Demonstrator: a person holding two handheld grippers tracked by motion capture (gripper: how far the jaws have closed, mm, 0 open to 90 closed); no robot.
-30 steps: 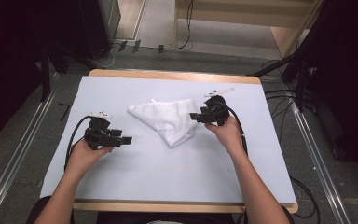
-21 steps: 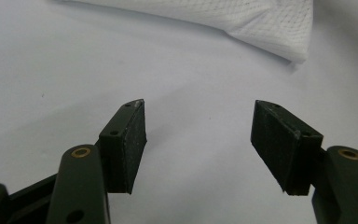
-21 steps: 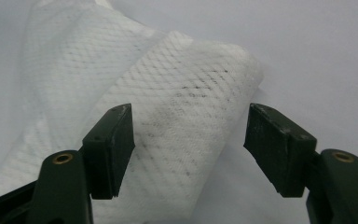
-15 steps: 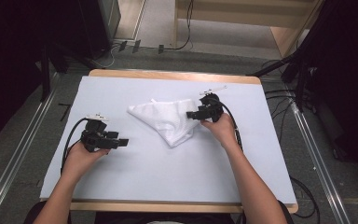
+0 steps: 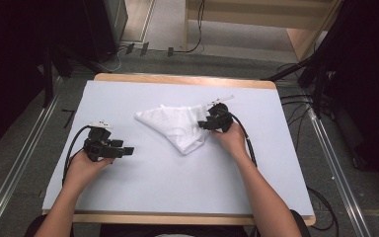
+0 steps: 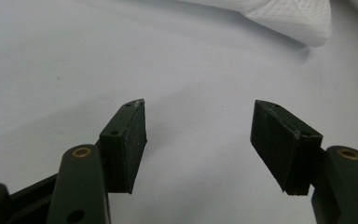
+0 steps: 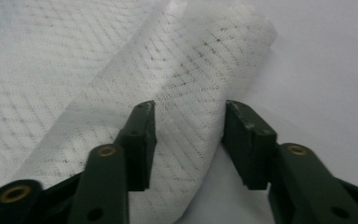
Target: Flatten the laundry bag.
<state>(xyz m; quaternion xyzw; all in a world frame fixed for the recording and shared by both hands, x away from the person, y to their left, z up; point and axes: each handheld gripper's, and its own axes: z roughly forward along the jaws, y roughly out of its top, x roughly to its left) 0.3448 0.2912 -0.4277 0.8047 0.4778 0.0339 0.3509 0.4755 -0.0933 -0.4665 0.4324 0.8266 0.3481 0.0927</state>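
Cloth (image 5: 177,126): white, woven with a fine textured pattern, lying crumpled in a rough triangle near the middle of the table (image 5: 143,197). Its broad edge faces the far side; its narrow end points toward the person. The table carries a pale blue-grey cover with a wooden rim exposed along the far and near edges.

Right gripper (image 5: 208,123): held in the person's right hand (image 5: 233,139) at the right edge of the cloth. In the right gripper view the right gripper (image 7: 189,142) has its jaws partly open, with a raised fold of cloth (image 7: 200,70) standing between the two pads. The left pad lies against the fabric; the right pad sits at the fold's outer edge. The jaws are not closed on the fabric, and a clear gap remains between the pads.

Left gripper (image 5: 127,150): held in the person's left hand (image 5: 81,165) at the left part of the table, apart from the cloth, jaws pointing to the right. In the left gripper view the left gripper (image 6: 198,140) has its jaws wide open with nothing between them, only bare table cover beneath. A corner of the cloth (image 6: 289,16) lies ahead, at the upper right of that view, well clear of the pads.

Cables: one black cable (image 5: 71,148) trails from each gripper back toward the person.
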